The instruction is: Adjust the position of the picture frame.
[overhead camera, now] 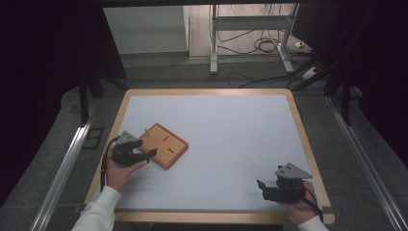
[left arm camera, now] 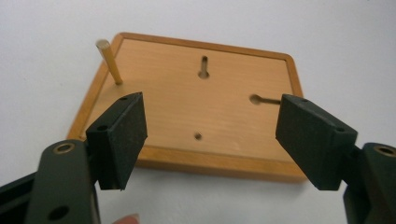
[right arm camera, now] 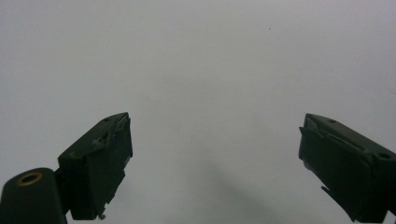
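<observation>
The person's left hand (overhead camera: pixel 117 169), in a white sleeve (overhead camera: pixel 98 211), holds the left hand-held gripper (overhead camera: pixel 144 155) low at the left, jaws spread wide and pointing right. The right hand (overhead camera: pixel 300 206) holds the right hand-held gripper (overhead camera: pixel 262 189) near the front right corner, its jaws also wide apart, pointing left and gripping nothing.

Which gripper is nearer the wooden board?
Left. The left gripper sits open at the wooden board's near edge; the right gripper rests open far across the table, facing bare surface.
</observation>
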